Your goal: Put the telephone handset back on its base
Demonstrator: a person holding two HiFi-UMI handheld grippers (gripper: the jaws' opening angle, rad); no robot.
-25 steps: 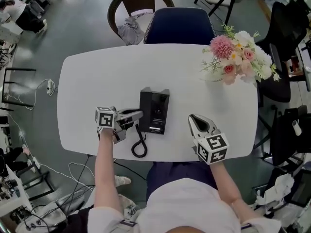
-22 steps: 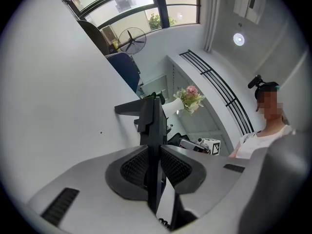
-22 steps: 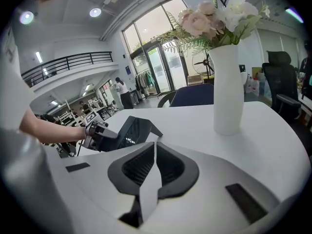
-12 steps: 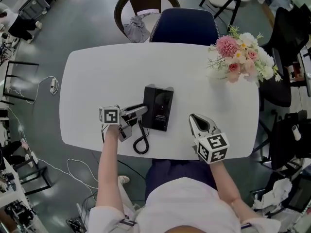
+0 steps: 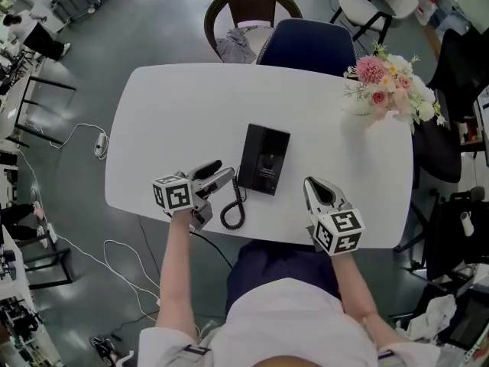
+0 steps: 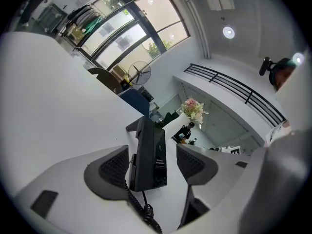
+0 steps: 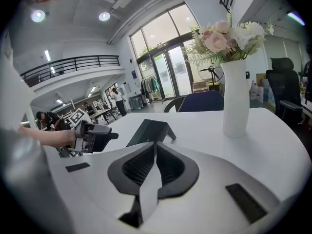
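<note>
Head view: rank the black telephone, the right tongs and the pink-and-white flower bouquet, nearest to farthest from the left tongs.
From the left tongs, which have just been opening with nothing between them:
1. Black telephone, just to their right.
2. Right tongs, farther right, lower in the view.
3. Pink-and-white flower bouquet, far right corner.

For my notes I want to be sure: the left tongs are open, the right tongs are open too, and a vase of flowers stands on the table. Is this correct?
Not quite: the right tongs are shut, pads together on nothing, as the right gripper view shows. The left tongs have just been opening and stand open, gripping nothing; the vase of flowers stands on the table.
</note>
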